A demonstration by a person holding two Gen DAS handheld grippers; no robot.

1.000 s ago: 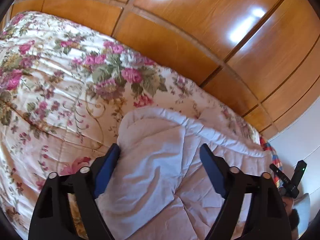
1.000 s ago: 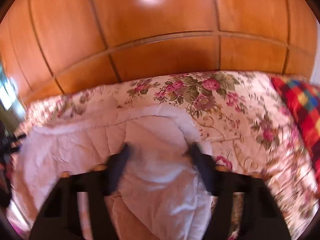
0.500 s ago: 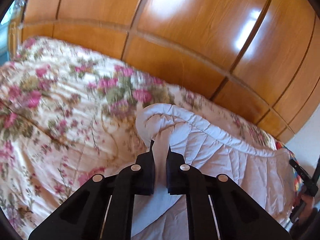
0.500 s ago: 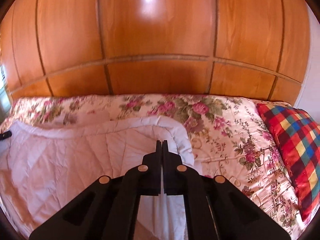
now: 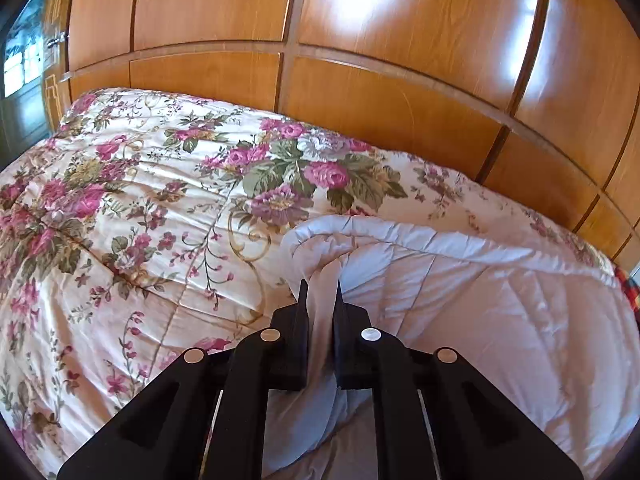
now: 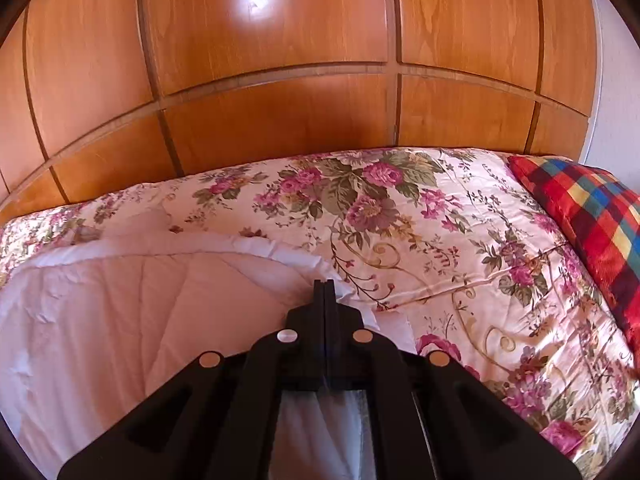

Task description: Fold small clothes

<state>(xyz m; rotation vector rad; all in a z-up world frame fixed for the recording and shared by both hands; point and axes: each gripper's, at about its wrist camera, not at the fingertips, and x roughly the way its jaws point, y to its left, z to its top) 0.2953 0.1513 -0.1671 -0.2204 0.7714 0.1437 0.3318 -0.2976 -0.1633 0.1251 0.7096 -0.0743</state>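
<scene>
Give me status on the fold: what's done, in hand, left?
Done: both grips are set. The left gripper is shut on a bunched corner of the white quilted piece; the right gripper is shut on its other corner. In hand: that near edge, pinched at both ends. Left: the fold itself; the piece lies spread open on the floral bedspread, no crease visible yet.

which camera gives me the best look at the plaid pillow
The right wrist view: the plaid pillow lies in plain sight at the right edge of the floral bedspread. The left wrist view catches only a sliver at its right border.
</scene>
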